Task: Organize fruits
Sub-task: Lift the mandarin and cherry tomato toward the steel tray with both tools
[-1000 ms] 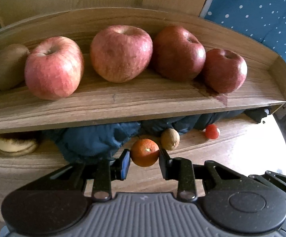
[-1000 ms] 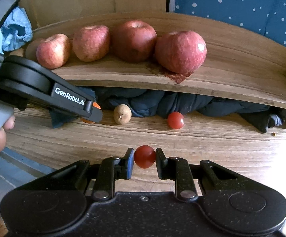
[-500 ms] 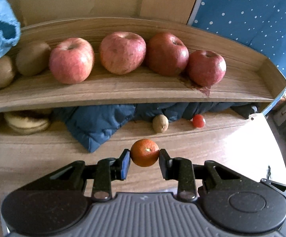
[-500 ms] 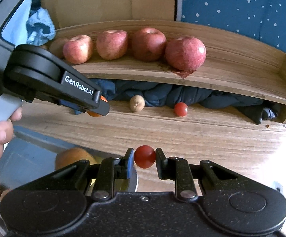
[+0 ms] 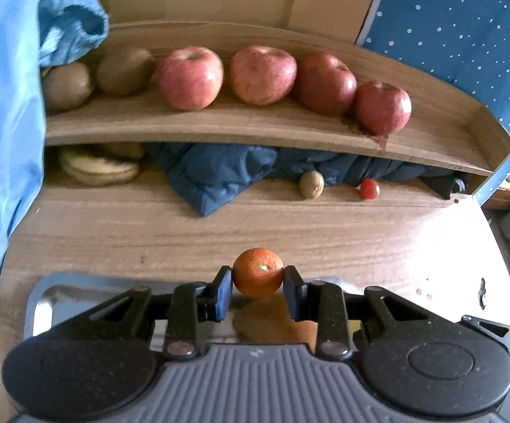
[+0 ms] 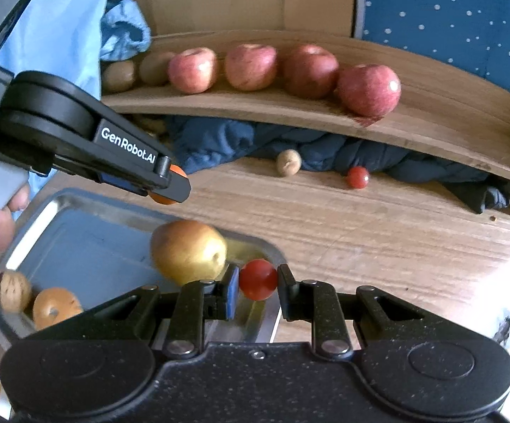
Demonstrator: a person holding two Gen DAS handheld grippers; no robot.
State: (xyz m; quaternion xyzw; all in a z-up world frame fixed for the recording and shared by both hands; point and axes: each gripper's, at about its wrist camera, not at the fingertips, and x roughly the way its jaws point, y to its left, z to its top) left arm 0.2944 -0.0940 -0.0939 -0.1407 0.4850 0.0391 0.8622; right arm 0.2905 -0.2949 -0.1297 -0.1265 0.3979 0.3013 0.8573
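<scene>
The left gripper (image 5: 258,278) is clamping a small orange (image 5: 258,277) between both fingers, holding it over the far rim of a metal tray (image 6: 78,232); the orange, nearly round with no clear long axis, is turning a pale spot toward the camera. The right gripper (image 6: 257,279) is pinching a cherry tomato (image 6: 257,279) above the tray's right edge, just beside a pear (image 6: 188,251). Four apples (image 5: 262,74) are sitting in a row on the shelf (image 5: 219,127).

Daylight glare whitens the table (image 5: 449,246) at right; edges bow, perhaps slightly blurred
</scene>
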